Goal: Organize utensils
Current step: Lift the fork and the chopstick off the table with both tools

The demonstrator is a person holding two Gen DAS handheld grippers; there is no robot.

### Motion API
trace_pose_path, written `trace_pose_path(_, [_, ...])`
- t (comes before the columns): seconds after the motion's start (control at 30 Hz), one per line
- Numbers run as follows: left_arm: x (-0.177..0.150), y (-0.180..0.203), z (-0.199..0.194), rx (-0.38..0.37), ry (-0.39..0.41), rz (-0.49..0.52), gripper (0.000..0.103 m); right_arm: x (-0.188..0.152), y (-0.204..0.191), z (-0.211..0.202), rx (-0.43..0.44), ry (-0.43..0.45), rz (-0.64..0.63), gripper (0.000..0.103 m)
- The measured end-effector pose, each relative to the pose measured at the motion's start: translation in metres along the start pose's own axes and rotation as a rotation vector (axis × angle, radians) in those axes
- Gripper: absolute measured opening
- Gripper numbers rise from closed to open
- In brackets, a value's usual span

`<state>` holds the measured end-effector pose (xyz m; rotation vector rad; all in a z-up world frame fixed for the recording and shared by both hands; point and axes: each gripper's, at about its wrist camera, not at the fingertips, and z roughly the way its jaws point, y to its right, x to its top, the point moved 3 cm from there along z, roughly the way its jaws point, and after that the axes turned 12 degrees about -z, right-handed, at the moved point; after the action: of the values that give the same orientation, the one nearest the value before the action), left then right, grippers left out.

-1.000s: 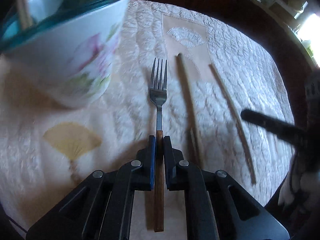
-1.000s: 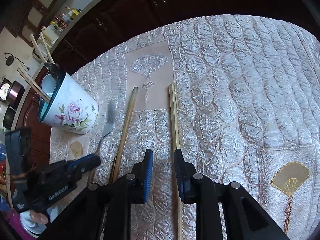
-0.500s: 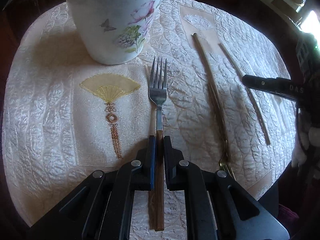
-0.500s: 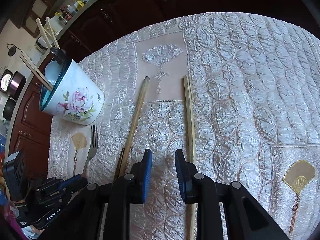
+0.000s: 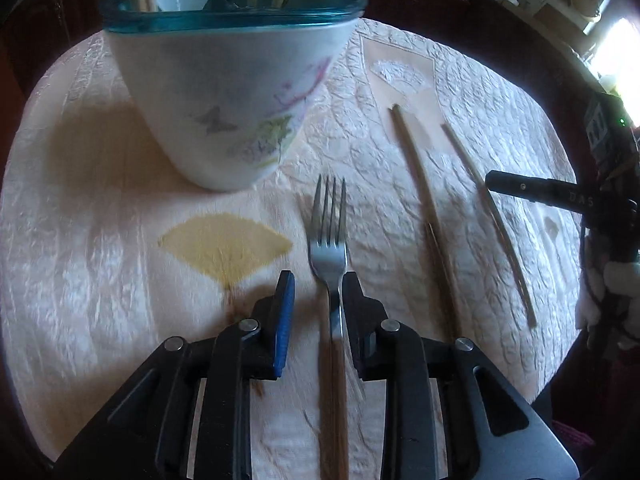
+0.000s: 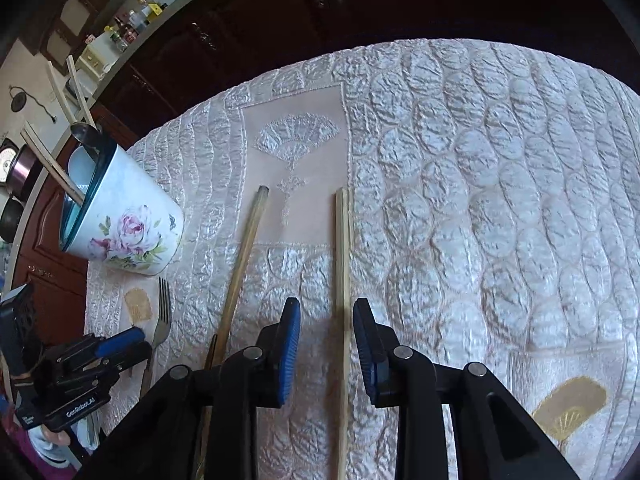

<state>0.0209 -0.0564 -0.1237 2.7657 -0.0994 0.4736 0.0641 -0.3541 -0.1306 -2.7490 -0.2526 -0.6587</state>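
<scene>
Left gripper [image 5: 316, 292] jaws spread, fork [image 5: 329, 248] flat on the worktop between them, nearer the right jaw; right gripper [image 6: 326, 334] jaws spread, straddling the pale chopstick [image 6: 342, 264]; floral cup [image 5: 232, 92] beyond fork.

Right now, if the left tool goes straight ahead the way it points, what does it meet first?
The fork lying between the open left tool fingers, tines forward. Past the tines, the floral utensil holder sits slightly left of the line; depth is unclear, so it may clip its base.

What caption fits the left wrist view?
Open left gripper straddling a fork on the quilted cloth, floral holder ahead.
</scene>
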Motion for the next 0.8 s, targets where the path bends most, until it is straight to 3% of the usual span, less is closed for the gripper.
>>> trace_pose_path(0.3, [0.023,0.003,0.016,-0.021,0.046,0.007,0.027,0.029,0.012,0.011,0.045,0.007,-0.038,0.032])
trace_pose_path(0.67, [0.028,0.009,0.024,-0.020,0.062,0.043,0.029,0.044,0.016,0.040,0.026,-0.014,-0.058,0.031])
trace_pose_path(0.7, [0.028,0.010,0.025,-0.021,0.058,0.047,0.019,0.046,0.014,0.042,0.015,-0.009,-0.067,0.030])
trace_pose_path(0.8, [0.029,0.009,0.024,-0.030,0.049,0.047,0.020,0.053,0.009,0.049,-0.027,-0.009,-0.090,0.012])
